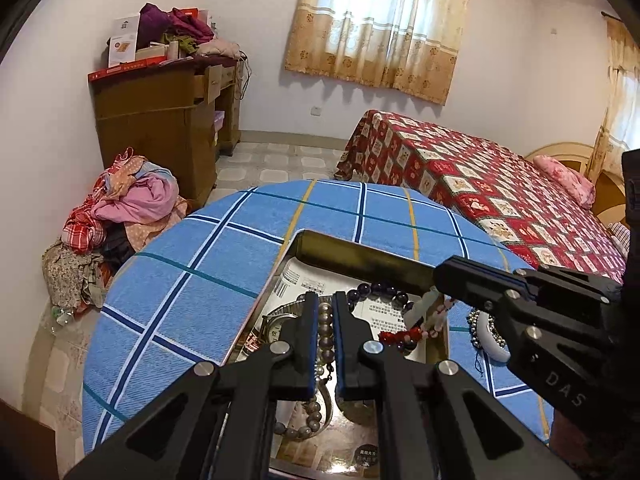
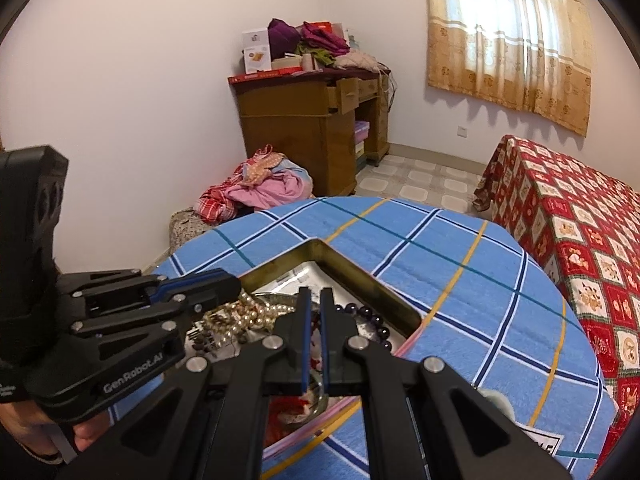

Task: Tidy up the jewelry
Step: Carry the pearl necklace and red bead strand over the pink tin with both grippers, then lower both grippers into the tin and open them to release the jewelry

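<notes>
An open metal box (image 1: 360,252) sits on a blue plaid table (image 1: 192,256). It holds a dark purple bead bracelet (image 1: 384,290), a watch (image 1: 276,330) and a pearl strand (image 2: 248,312). My left gripper (image 1: 325,300) is shut on a grey-brown bead bracelet (image 1: 325,332) over the box. My right gripper (image 2: 314,294) is nearly shut on a red bead string with a pale pendant (image 1: 424,320) above the box's right side. In the right wrist view the left gripper (image 2: 224,284) comes in from the left over the pearls.
A white curved piece and dark beads (image 1: 486,330) lie on the cloth right of the box. A bed with a red quilt (image 1: 500,196) stands to the right. A wooden desk (image 1: 160,120) and a clothes pile (image 1: 120,216) are at the back left.
</notes>
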Available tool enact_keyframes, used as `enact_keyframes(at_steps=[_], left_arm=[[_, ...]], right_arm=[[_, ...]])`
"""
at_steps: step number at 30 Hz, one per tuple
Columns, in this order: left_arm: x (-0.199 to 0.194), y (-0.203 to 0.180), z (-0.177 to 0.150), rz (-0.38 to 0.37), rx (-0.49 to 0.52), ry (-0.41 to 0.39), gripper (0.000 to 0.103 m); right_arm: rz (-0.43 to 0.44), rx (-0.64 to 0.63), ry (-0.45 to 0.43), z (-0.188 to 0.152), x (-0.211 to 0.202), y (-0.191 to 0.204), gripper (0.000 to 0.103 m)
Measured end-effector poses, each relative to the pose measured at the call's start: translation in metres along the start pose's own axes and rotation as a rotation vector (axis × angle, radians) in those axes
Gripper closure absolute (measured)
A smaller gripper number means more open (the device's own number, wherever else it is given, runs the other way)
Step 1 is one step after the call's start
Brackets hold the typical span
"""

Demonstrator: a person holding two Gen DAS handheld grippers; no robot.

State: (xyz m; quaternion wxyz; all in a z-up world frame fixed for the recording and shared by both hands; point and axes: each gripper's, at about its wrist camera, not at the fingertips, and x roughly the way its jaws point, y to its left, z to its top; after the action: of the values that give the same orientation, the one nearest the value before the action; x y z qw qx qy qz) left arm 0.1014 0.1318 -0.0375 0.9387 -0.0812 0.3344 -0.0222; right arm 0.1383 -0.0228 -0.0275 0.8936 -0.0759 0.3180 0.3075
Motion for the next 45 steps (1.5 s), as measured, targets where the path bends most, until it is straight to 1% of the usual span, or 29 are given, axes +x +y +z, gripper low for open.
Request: enact_keyframes(at_steps=[9,16,24,41,43,45], left_arm=[[0.012,-0.004,-0.006,0.004,0.023,0.029,0.097],[0.018,-0.008,-0.013,0.059,0.071,0.045,0.097],[0.019,-0.003,-0.015,0.057,0.051,0.060,0.097],[0.018,-0.002,-0.017,0.074,0.043,0.069,0.097],[0.017,-0.002,-0.017,0.060,0.037,0.063,0.096],[0.014,-0.002,-0.016,0.056,0.032,0.053,0.094]], right_arm=[[-0.022,0.017,0.020,-0.006,0.014,-0.004,0.098],[-0.037,0.021,0.038,-0.012,0.019,-0.007,0.098],[-0.051,0.015,0.066,-0.021,0.024,-0.006,0.098],[-0.050,-0.003,0.085,-0.030,0.027,0.000,0.098],[-0.057,-0.007,0.085,-0.029,0.028,0.000,0.097],[-0.065,-0.005,0.084,-0.030,0.027,-0.001,0.088]])
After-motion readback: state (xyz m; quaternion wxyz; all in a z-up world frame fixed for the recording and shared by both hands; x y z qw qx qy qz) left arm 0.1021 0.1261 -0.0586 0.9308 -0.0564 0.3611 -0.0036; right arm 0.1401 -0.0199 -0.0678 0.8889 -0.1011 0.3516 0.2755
